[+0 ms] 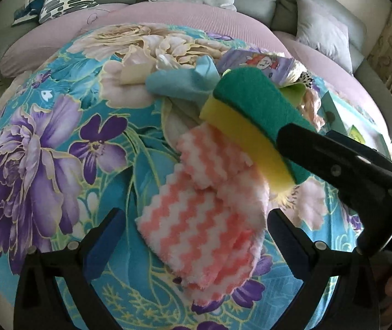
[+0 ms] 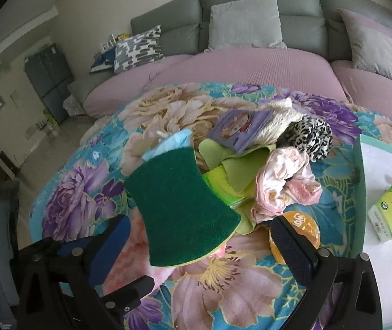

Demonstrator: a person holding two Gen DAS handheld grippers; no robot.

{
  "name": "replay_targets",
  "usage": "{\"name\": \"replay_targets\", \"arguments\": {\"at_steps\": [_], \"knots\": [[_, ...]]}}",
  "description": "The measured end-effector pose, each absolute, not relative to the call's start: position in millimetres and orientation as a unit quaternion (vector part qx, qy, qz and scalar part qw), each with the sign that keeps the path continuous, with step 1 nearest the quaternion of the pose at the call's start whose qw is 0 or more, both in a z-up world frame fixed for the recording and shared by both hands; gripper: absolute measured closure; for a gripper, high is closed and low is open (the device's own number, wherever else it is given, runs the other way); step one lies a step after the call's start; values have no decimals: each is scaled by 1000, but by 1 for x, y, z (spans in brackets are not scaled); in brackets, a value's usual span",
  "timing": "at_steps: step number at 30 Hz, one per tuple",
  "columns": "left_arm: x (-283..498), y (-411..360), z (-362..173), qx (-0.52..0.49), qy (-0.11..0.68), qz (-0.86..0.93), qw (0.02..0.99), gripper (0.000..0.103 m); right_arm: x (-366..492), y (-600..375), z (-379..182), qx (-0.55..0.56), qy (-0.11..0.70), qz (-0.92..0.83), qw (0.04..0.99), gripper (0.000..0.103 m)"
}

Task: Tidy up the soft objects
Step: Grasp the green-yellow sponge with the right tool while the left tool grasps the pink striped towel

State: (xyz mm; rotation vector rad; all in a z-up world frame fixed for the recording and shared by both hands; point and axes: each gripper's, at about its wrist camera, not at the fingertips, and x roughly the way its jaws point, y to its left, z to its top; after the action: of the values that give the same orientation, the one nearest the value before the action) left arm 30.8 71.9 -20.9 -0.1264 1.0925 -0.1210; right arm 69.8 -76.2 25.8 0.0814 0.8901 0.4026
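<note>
My right gripper (image 2: 198,247) is shut on a green and yellow sponge (image 2: 182,209), held above the floral cloth; it also shows in the left wrist view (image 1: 253,115), gripped by the right gripper's black fingers (image 1: 306,143). My left gripper (image 1: 193,236) is open, its blue pads either side of a pink and white zigzag cloth (image 1: 207,220) lying on the floral cloth. A light blue cloth (image 1: 184,82) lies beyond it. A pile holds a lime green cloth (image 2: 240,162), a pink garment (image 2: 284,181), a leopard-print cloth (image 2: 311,134) and a cream knit (image 2: 278,121).
A floral bedspread (image 1: 58,151) covers the table. A purple cartoon booklet (image 2: 240,129), an orange tape roll (image 2: 303,225) and a green tissue pack (image 2: 391,214) on a white surface (image 2: 388,247) lie nearby. A grey sofa with cushions (image 2: 245,22) stands behind.
</note>
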Motion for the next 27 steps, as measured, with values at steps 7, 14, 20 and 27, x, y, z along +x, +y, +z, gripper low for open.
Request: {"name": "replay_targets", "arguments": {"at_steps": [7, 14, 20, 27], "knots": [[34, 66, -29, -48, 522, -60, 850, 16, 77, -69, 14, 29, 442, 190, 876, 6], [37, 72, -30, -54, 517, -62, 852, 26, 81, -66, 8, 31, 452, 192, 871, 10], [38, 69, -32, -43, 518, -60, 852, 27, 81, -61, 5, 23, 458, 192, 867, 10], [38, 68, -32, -46, 518, -61, 852, 42, 80, -63, 7, 30, 456, 197, 867, 23]]}}
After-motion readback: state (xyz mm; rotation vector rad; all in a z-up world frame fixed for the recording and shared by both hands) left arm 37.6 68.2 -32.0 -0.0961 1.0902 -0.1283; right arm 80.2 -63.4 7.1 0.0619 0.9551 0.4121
